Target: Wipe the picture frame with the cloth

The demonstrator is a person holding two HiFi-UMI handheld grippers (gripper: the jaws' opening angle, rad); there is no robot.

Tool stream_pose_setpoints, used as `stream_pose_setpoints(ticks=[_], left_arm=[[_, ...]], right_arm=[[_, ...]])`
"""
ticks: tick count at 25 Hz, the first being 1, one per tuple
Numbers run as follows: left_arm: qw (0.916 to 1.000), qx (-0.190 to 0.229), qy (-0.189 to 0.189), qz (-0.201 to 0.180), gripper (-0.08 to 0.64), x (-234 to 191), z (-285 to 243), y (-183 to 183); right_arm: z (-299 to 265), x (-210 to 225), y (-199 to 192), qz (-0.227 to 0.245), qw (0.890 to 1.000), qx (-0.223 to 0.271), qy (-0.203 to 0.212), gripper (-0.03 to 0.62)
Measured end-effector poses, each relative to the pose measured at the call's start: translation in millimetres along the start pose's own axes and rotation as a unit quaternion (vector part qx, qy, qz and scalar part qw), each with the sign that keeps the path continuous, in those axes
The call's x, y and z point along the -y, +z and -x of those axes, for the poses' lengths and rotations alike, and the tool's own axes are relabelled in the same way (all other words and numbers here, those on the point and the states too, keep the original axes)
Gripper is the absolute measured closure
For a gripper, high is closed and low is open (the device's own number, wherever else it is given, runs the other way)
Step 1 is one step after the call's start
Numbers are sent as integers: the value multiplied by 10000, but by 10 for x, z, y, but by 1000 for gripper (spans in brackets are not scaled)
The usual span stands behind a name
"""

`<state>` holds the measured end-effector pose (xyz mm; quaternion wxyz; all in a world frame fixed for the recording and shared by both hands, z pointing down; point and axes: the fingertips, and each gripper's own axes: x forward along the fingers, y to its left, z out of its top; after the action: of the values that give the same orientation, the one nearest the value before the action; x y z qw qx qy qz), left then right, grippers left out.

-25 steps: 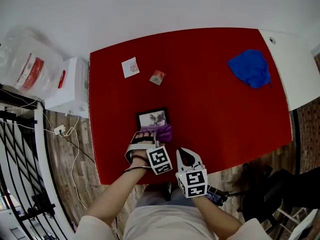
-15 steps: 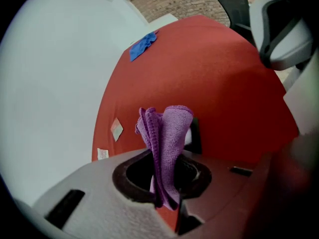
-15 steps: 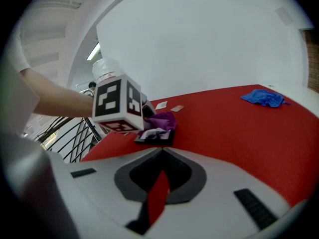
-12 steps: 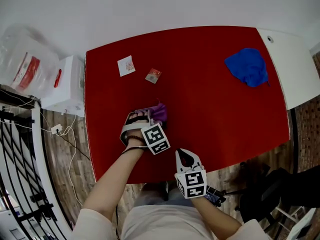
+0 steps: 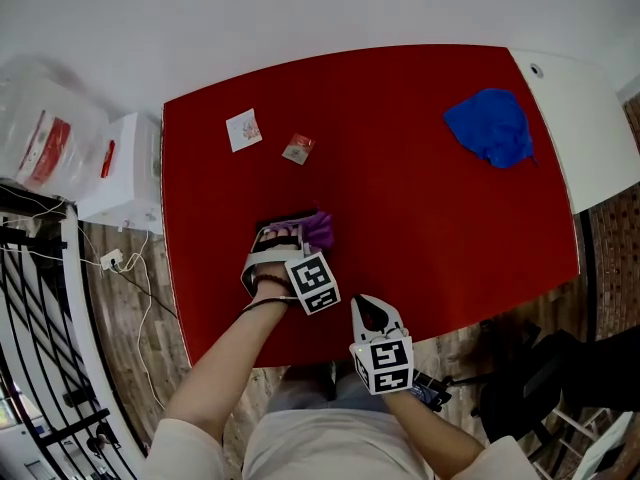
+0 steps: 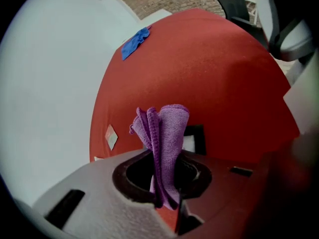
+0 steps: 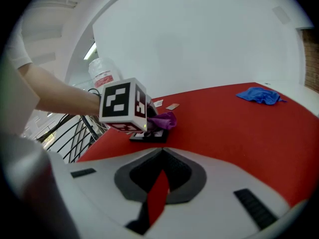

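Left gripper [image 5: 292, 232] fingers clamped on folded purple cloth [image 6: 167, 128], its length pointing far along them, over flat picture frame [image 7: 149, 136] on red surface's [image 5: 420, 168] near-left, right gripper [image 5: 365, 308] fingers nearly together, empty.

Legible text, numbers, brands: none.
- Marker cubes on my left claw [image 5: 290, 236] and right claw [image 5: 367, 310]: black-and-white square patterns only, no letters.
- Two small cards [image 5: 243, 129] on the tabletop [image 5: 420, 188]: print too small to read.
- Red label on plastic bag [image 5: 45, 138]: illegible.
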<state>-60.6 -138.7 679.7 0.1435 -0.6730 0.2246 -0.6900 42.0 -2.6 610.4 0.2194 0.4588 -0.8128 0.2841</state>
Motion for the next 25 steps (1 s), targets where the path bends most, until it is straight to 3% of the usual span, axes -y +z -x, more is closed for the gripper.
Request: stream_pose_setpoints(ticks=[7,14,16,18,19,21,23,25], left_arm=[[9991,215,-175,-317,499,556,350,51],[9989,302,-197,-284,499,743,425,9],[9991,407,-106,-104,499,679,443,7],[9966,664,-87,472,499,612,549,8],[9919,848,-107,937,499,588,658,-4],[9724,1216,-99,1989,499,557,954,-82],[9422,1600,-69,2944,499,598,1260,-191],[9031,2000,-56,3799,499,669,1544,-318]], right_arm=[[-41,-102,7,38,10000,16,89,588],[-2,-176,-12,89,9999,30,57,588],[6,-174,11,126,9999,62,25,588],[44,-175,54,172,9998,109,-9,588],[79,-186,84,206,9997,134,-16,588],[167,-220,161,296,9994,187,-8,588],[257,-263,234,357,9992,199,18,588],[324,-332,308,347,9992,178,85,588]])
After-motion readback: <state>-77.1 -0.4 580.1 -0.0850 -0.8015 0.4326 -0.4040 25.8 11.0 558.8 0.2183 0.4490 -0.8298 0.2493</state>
